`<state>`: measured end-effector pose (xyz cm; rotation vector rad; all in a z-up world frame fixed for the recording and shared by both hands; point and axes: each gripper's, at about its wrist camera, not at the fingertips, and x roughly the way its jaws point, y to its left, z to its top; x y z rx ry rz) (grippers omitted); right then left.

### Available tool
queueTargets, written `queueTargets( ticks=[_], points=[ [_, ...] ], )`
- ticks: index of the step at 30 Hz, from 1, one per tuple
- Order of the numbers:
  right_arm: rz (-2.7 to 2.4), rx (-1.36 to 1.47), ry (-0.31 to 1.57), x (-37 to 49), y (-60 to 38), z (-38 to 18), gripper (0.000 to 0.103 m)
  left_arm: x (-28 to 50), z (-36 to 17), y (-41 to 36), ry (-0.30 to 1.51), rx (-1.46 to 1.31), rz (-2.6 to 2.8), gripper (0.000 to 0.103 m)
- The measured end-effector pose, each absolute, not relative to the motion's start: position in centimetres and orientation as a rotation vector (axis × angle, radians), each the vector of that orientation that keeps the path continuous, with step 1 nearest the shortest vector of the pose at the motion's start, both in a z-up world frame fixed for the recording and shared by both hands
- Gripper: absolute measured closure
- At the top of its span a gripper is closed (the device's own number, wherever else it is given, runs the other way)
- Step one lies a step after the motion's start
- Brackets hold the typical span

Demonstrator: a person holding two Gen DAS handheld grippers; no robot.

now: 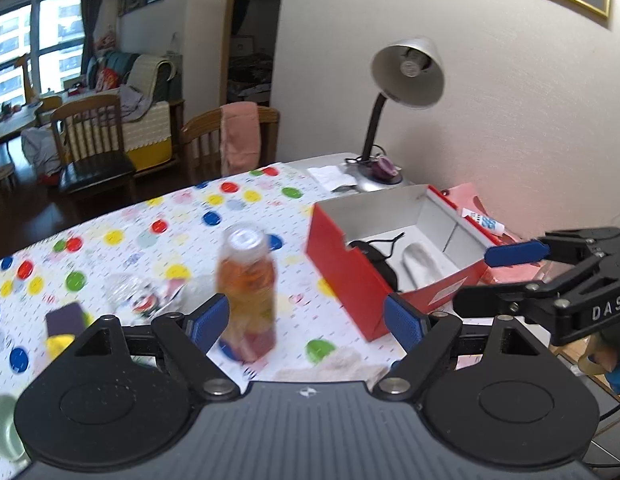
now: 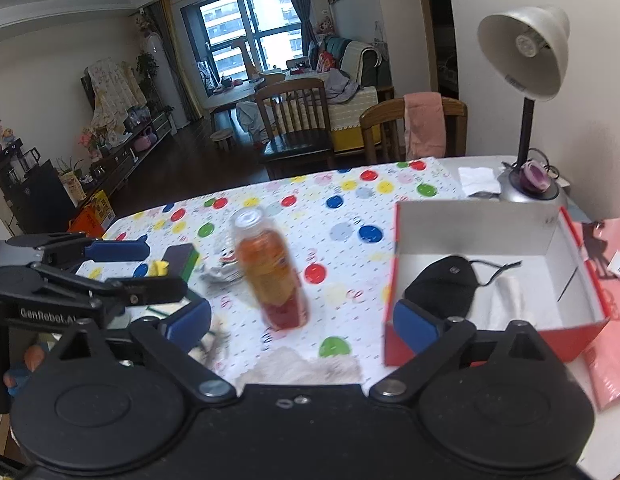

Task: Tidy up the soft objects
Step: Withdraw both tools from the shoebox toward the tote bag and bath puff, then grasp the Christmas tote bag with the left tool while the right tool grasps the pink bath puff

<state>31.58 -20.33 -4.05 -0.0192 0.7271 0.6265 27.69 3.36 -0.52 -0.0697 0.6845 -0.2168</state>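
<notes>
black mask point(image 2: 442, 286) lies in red box point(image 2: 494, 344) at table's right, near wall | both tools spread wide, empty: left tool point(image 1: 306, 322), right tool point(image 2: 302, 322) | bottle point(image 2: 274, 276) upright between them | lamp point(image 2: 526, 60) behind box

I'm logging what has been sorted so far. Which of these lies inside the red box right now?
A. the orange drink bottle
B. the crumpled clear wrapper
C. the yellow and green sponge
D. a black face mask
D: the black face mask lies on the floor of the red box beside a white soft item, while the bottle stands outside on the dotted tablecloth.
</notes>
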Motion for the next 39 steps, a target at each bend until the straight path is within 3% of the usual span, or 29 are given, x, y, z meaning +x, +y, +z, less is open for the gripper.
queueTargets(
  ticks=[8,11,39],
  points=[
    [0.611,-0.046,0.776,28.6,-16.6,-7.3,0.004,24.8,-2.6,9.2,0.682,-0.121,-0.183,0.010],
    [0.592,-0.062,0.797,27.9,-15.4,-8.6,0.004,23.9,-3.4,10.7,0.679,-0.125,-0.166,0.000],
    [0.474,-0.129,0.993,26.8,-11.9,-19.0,0.004,21.4,-16.4,13.7,0.854,-0.139,0.002,0.000]
  ],
)
